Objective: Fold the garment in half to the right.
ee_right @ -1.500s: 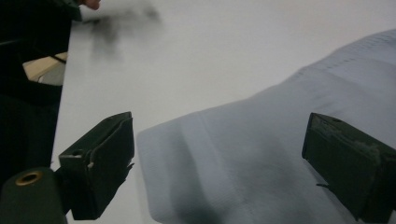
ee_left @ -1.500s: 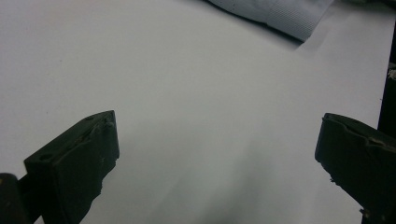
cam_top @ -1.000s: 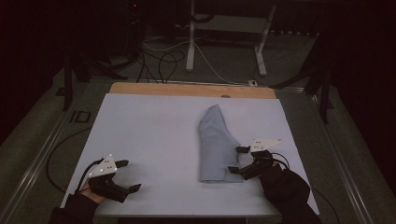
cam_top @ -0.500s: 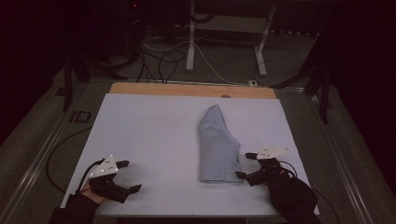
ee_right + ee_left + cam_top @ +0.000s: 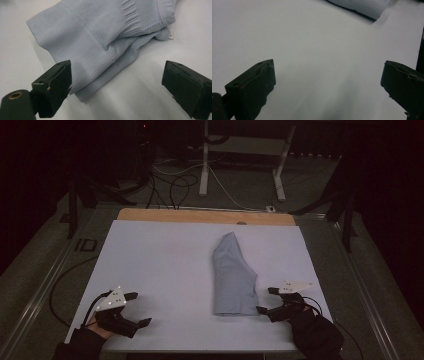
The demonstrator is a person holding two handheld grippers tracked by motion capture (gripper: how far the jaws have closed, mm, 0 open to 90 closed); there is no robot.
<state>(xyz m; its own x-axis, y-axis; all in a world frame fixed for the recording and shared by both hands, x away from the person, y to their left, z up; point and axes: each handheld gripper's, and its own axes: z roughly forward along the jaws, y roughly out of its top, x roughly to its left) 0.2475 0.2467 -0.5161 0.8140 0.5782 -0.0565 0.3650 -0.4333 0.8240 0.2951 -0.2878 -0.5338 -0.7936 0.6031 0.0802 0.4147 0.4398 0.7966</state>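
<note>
White surface [image 5: 165,270] bare around both tools. Right tool [image 5: 265,301] spread wide, the folded pale-blue garment [image 5: 232,277] just ahead of it, its ribbed hem perhaps touching one jaw. Left tool [image 5: 134,309] spread too, well apart from the garment.

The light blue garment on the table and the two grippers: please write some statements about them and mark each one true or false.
1. The light blue garment lies folded on the white table. True.
2. The right gripper is shut on the garment. False: its jaws stand open, with the ribbed hem just in front of them.
3. The left gripper is open over bare table surface. True.
4. The left gripper touches the garment. False: it is well apart from it, near the table's front left corner.
5. The garment hangs over the table's edge. False: it lies wholly on the table.
</note>
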